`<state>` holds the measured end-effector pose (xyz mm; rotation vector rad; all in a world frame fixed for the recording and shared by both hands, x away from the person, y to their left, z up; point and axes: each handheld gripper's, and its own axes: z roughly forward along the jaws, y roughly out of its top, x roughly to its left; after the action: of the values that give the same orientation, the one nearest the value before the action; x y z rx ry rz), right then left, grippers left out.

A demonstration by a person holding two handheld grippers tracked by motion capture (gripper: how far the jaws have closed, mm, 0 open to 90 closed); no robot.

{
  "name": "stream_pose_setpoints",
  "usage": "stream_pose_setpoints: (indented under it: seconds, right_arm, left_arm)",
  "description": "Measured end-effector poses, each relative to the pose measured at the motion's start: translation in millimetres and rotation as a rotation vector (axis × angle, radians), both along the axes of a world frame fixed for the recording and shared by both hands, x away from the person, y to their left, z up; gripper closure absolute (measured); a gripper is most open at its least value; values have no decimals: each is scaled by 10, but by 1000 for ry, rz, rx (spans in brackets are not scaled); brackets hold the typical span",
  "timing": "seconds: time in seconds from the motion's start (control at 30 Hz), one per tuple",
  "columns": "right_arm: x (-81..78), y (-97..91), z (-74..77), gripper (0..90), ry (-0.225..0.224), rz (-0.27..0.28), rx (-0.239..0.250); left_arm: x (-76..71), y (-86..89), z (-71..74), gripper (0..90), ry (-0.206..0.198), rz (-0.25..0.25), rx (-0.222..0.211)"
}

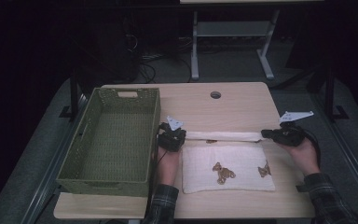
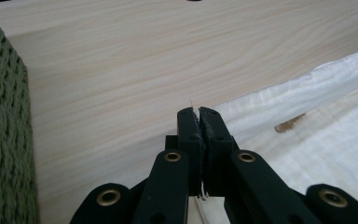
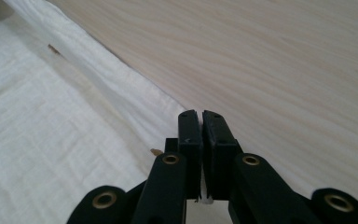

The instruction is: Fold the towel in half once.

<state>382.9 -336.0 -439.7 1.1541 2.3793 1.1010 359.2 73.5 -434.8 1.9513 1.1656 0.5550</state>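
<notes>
Each hand-held gripper, the left hand-held gripper (image 1: 171, 136) and the right hand-held gripper (image 1: 279, 134), is matt black with two flat rectangular jaws on linked arms pinned by brass-coloured rivets, topped by a pale grey three-cornered plate and trailing a black cable, while both forearms wear dark plaid sleeves.

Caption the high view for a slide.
Both grippers, left gripper and right gripper, shut on the white cloth, folding its far edge beside the green basket.
</notes>
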Motion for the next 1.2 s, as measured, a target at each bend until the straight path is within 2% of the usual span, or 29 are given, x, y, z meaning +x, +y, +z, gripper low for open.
stream_pose_setpoints:
  seconds: [0.17,0.27,0.33,0.47,0.6,0.63,0.7,0.9,1.07,1.2]
  right_arm:
    - [-120,-2,-16,862,11,12,-21]
    - [-193,-31,-21,862,20,16,-2]
    - [-246,-36,-30,862,22,23,4]
    - [-369,-24,-25,862,19,41,-13]
    - [-473,-41,-10,862,23,41,-11]
    - [-494,-52,-10,861,22,44,-8]
    - [-535,-67,-13,862,18,49,-9]
    - [-641,-65,-17,862,22,61,-11]
    - [-751,-53,-7,861,22,73,-14]
    - [-859,-46,-12,861,28,80,-14]
  left_arm:
    - [-147,-12,-10,878,-5,-2,-11]
    - [-219,4,-16,878,-4,2,-14]
    - [-276,13,-20,878,-2,-5,-7]
    - [-391,6,-15,878,-10,-3,0]
    - [-530,-11,10,878,-15,-17,24]
    - [-562,-20,9,878,-19,-11,16]
    - [-620,-33,12,878,-18,-15,36]
    - [-782,-34,-4,879,-23,-17,37]
    - [-913,-19,-14,878,-16,-25,56]
    - [-990,-5,-28,878,-19,-27,48]
